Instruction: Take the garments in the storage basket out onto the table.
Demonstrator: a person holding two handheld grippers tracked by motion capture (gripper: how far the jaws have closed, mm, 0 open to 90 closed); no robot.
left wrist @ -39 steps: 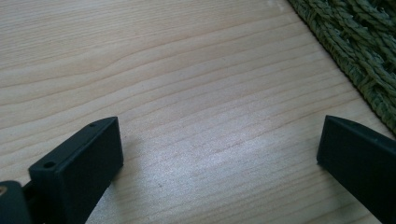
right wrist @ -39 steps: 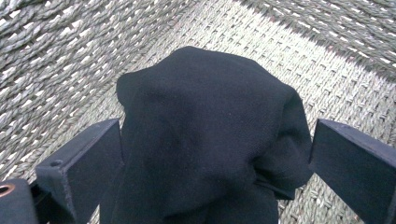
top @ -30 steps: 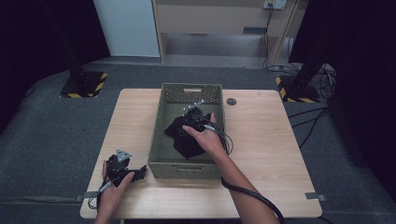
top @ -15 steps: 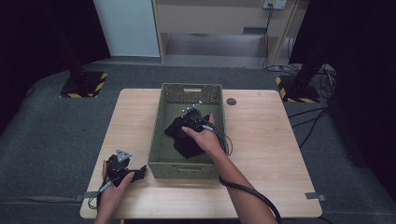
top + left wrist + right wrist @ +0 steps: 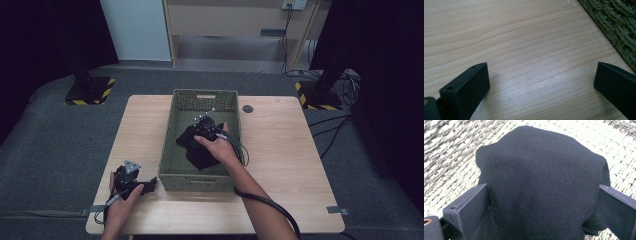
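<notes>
A black cloth lies crumpled on the floor of a green woven basket at the middle of the table. My right gripper reaches down into the basket onto the cloth. In the right gripper view its jaws stand wide apart, open, with a raised fold of the black cloth bulging between them over the basket's weave. My left gripper rests open on the bare wood by the basket's front left corner. Nothing lies between its jaws, and the basket wall is just to its right.
The wooden table has a small dark round disc behind the basket's right corner. Cables trail from both grippers. Grey carpet surrounds the table, with black stands on hazard-striped bases at the back left and right.
</notes>
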